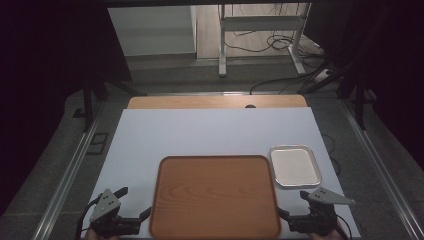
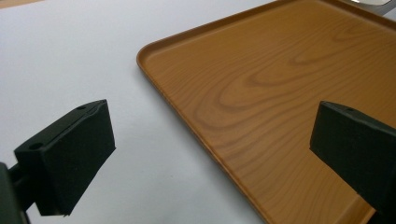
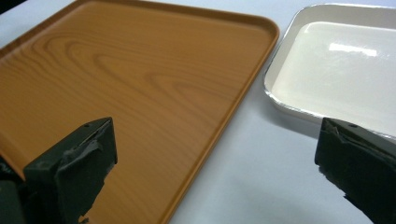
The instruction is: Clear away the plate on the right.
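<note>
Both tongs hover wide open and empty, left gripper [image 1: 131, 204] and right gripper [image 1: 292, 205] flanking the near corners of the wooden tray [image 1: 215, 197] at the table's near edge, seemingly poised to grab its sides, small white tray [image 1: 295, 166] just right

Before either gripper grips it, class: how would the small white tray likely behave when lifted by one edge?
The small white tray looks shallow and thin-rimmed, so probably stiff and light. Its glossy surface suggests the jaws may slip.
</note>
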`<state>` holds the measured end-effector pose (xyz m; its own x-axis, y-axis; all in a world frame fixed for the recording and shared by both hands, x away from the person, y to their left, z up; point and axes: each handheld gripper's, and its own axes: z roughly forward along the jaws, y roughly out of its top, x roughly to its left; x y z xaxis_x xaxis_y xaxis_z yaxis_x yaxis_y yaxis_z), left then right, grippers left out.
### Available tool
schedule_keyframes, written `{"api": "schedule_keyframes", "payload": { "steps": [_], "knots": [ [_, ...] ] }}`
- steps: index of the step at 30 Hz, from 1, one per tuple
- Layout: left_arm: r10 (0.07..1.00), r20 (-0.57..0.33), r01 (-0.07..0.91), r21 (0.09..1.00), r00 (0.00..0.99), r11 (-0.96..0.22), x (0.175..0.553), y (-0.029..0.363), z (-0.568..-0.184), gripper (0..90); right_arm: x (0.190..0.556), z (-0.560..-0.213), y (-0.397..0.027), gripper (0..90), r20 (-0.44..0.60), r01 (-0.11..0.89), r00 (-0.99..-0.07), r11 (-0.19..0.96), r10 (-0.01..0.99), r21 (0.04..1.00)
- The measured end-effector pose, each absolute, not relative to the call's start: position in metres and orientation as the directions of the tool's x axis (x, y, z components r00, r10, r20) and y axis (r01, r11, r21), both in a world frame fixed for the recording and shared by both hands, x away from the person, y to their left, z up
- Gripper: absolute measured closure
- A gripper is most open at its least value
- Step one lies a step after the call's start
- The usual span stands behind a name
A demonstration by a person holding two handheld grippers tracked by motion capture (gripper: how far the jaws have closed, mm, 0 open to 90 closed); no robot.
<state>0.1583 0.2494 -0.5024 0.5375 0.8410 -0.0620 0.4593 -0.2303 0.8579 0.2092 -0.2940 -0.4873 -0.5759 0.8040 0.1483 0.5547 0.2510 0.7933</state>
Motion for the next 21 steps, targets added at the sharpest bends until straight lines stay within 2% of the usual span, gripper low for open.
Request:
{"api": "schedule_keyframes", "payload": {
  "steps": [21],
  "knots": [
    [0.837, -0.045, 0.457, 0.853, 0.545, -0.252, 0.159, 0.247, -0.502, 0.0, 0.236, -0.488, -0.302, 0.0, 0.112, 0.518, -0.549, 0.232, 0.828, 0.823]
  ]
}}
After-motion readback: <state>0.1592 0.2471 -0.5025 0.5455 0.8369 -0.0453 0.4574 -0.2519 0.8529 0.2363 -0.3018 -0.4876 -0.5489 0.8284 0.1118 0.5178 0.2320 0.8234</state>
